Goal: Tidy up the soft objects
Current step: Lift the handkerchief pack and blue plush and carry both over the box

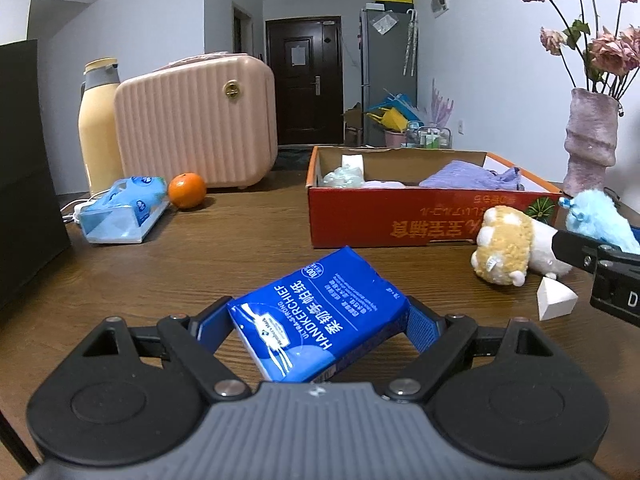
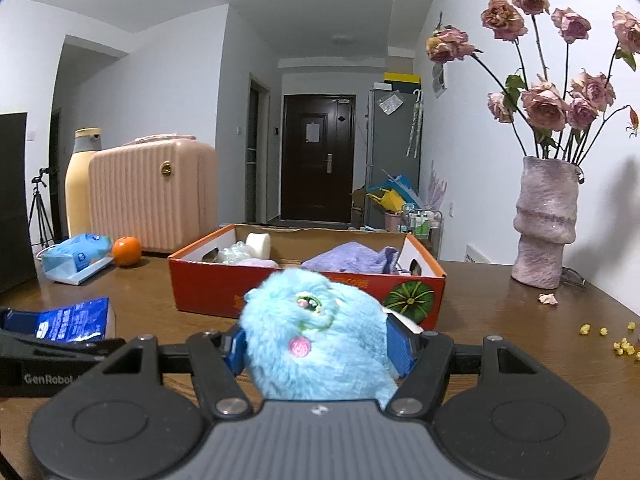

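- Left gripper (image 1: 318, 330) was clamped on the blue handkerchief pack (image 1: 320, 316); pack sat tilted between the blue pads, low over the tabletop (image 1: 200, 256) on its near side.
- Right gripper (image 2: 320, 346) was closed around the blue plush toy (image 2: 316, 340), squeezed between both fingers, just in front of the red cardboard box (image 2: 208, 292).
- Box held purple cloth (image 2: 352, 262) and a white roll (image 2: 258, 245).
- Tan plush (image 1: 506, 244) lay near the box's front right corner, probably touching it.
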{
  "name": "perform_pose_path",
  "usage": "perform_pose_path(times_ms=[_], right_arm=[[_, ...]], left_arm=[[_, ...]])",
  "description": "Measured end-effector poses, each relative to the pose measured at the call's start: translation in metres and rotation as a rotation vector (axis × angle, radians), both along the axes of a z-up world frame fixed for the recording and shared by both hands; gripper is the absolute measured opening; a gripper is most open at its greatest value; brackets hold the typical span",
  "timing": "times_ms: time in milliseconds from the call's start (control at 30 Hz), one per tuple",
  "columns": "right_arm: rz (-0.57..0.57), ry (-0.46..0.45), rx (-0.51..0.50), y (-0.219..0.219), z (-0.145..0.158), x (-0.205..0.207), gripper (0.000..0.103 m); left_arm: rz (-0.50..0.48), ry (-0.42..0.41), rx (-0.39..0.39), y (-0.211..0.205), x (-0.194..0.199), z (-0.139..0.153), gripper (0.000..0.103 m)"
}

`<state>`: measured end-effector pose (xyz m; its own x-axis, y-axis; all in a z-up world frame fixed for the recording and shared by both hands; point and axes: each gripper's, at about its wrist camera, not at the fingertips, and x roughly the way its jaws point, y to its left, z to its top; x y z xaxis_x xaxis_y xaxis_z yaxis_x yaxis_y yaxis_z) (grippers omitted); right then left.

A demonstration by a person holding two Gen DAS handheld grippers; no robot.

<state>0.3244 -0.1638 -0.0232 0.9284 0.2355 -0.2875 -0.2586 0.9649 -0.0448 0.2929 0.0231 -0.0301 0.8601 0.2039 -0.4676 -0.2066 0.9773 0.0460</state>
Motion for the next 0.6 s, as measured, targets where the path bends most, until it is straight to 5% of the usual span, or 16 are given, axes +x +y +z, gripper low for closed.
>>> perform_pose_path(times_ms=[600], right_arm=[[0.000,-0.056,0.010,-0.005,0.002,0.039,0.066]], left_arm=[[-0.023,-0.024,-0.023,-0.014,0.041,0.004,0.089]])
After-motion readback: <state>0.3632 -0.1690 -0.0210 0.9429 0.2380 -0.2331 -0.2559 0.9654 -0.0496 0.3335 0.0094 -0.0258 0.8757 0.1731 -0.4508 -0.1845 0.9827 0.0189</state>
